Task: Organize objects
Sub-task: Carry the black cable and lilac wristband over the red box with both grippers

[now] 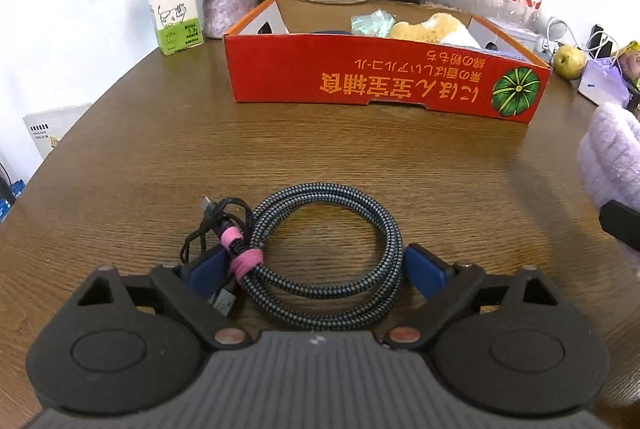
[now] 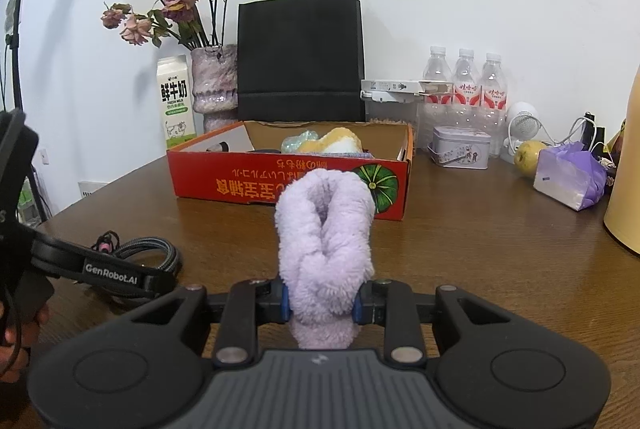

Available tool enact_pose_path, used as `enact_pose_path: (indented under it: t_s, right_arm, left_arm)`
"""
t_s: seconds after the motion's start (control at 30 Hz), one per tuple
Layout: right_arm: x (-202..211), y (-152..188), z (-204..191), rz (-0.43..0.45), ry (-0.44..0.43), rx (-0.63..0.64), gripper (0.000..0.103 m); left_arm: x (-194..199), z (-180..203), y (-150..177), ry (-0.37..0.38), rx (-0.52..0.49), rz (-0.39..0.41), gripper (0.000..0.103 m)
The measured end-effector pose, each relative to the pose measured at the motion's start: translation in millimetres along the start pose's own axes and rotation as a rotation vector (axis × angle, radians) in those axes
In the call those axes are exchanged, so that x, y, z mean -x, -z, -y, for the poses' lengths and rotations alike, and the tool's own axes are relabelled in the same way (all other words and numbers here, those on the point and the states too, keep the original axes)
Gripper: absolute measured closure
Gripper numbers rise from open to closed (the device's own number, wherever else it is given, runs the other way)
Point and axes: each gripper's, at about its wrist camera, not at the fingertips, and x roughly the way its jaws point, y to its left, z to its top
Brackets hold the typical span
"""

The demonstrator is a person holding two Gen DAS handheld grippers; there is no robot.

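Observation:
A coiled grey braided cable (image 1: 324,189), bound with pink ties, lies on the brown table just ahead of me. My left gripper (image 1: 316,257) is open and straddles the coil, one blue pad on each side and close to it. My right gripper (image 2: 322,303) is shut on a rolled lilac fluffy cloth (image 2: 326,229), held above the table; the same cloth (image 1: 612,153) shows at the right edge of the left wrist view. Further back stands a red cardboard box (image 1: 360,85) holding a yellow-white sponge (image 1: 432,27) and a green wrapper. In the right wrist view the cable (image 2: 148,249) lies at the left.
Behind the box (image 2: 240,181) stand a milk carton (image 2: 176,101), a vase of dried roses (image 2: 214,85) and a black paper bag (image 2: 300,61). To the right are water bottles (image 2: 464,81), a tin (image 2: 460,147), a pear (image 2: 528,155) and a purple tissue pack (image 2: 572,177).

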Motion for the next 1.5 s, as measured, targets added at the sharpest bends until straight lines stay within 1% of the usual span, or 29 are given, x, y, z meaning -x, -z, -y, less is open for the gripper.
enact_pose_path:
  t_s: [0.37,0.5,0.7,0.87,0.97,1.1,1.27,1.5]
  right_arm:
    - [-1.5,0.9,-0.5,-0.001,-0.003,-0.001,0.078]
    - [-0.6,1.0,-0.7,0.007,-0.014,0.001,0.078]
    - [-2.2,1.3,-3.0,0.012,-0.019,0.004,0.078]
    - [0.8,-0.1,-10.2,0.052,-0.017,0.022,0.078]
    - [1.0,-2.1,-15.6,0.060,-0.021,0.034,0.078]
    - [-1.3,-9.2,-21.9,0.060,-0.022,0.020,0.078]
    - [-1.7,-20.2,-26.5,0.079,-0.020,0.014,0.078]
    - [-10.3,-47.0,-24.4,0.102,-0.007,0.009,0.078]
  left_arm:
    - [11.7,0.5,10.1,-0.003,0.011,0.050,0.010]
    - [23.9,1.3,10.3,-0.005,0.010,0.109,0.010]
    - [45.7,0.8,10.5,0.015,0.017,0.209,0.010]
    - [56.8,0.2,5.9,0.026,0.017,0.258,0.010]
    - [62.9,-0.7,4.6,0.010,0.024,0.299,0.010]
    - [70.4,-2.7,-0.8,0.014,0.030,0.331,0.010]
    - [78.2,-5.6,-8.3,0.012,0.027,0.368,0.011]
    - [78.7,-2.1,-25.2,0.023,0.013,0.405,0.011]
